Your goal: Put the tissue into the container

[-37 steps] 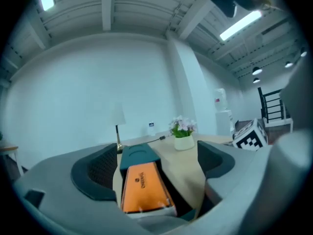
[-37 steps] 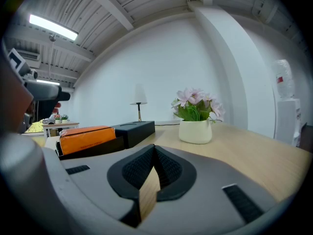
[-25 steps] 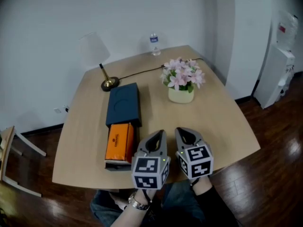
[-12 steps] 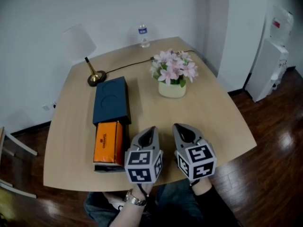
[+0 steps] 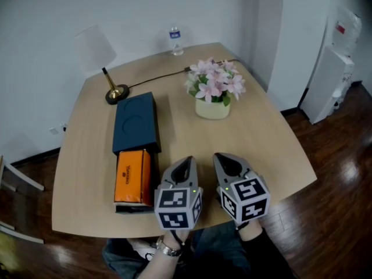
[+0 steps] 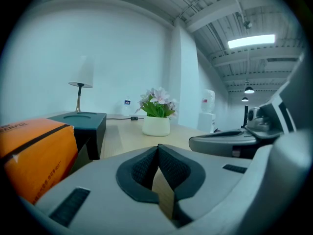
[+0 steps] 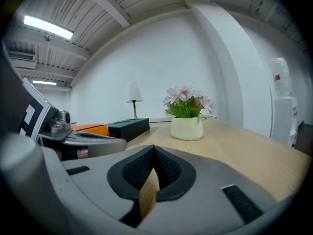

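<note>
An orange tissue pack (image 5: 132,176) lies on the table's left side, on a dark base at the near end of a long dark blue container (image 5: 136,122). My left gripper (image 5: 184,164) hovers just right of the pack, above the table's front edge, jaws shut and empty. My right gripper (image 5: 229,163) hangs beside it, also shut with nothing held. In the left gripper view the pack (image 6: 34,155) is close on the left, the container (image 6: 80,121) behind it. The right gripper view shows the pack (image 7: 90,128) and container (image 7: 128,126) past the left gripper (image 7: 83,141).
A pot of pink flowers (image 5: 214,92) stands at the table's middle right. At the back are a table lamp (image 5: 96,51) with a cable and a small water bottle (image 5: 175,40). A water dispenser (image 5: 337,63) stands on the dark wooden floor to the right.
The head camera has shifted, so the table sits further left and lower in view than a second ago. Both grippers stay side by side at the front edge, still shut.
</note>
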`<state>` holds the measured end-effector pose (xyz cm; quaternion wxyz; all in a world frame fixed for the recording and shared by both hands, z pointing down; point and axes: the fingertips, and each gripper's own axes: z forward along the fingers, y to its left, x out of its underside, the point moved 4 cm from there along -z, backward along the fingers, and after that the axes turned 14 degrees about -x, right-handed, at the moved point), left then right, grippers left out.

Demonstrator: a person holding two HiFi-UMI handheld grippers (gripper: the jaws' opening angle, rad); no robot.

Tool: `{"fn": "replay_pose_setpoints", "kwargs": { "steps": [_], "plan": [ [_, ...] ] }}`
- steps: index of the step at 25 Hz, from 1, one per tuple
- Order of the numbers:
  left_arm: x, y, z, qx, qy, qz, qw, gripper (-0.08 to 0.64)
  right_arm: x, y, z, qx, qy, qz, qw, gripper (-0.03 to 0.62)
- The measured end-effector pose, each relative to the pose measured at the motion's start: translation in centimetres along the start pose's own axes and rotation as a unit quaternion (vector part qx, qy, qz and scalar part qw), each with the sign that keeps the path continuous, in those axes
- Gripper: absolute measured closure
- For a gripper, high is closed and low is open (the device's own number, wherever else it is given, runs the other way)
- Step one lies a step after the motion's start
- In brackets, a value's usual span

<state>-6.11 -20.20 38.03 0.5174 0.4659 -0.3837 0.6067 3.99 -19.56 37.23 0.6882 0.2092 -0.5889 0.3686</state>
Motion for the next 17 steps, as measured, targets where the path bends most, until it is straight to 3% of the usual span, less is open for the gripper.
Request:
{"fn": "replay_pose_setpoints", "kwargs": {
  "steps": [17],
  "plan": [
    [0.1,0.11,0.03,0.0,-0.001,0.003,1.0,0.565,-0.1,0.1,-0.09,0.0,-0.005,-0.003,1.0,0.601]
  ]
}}
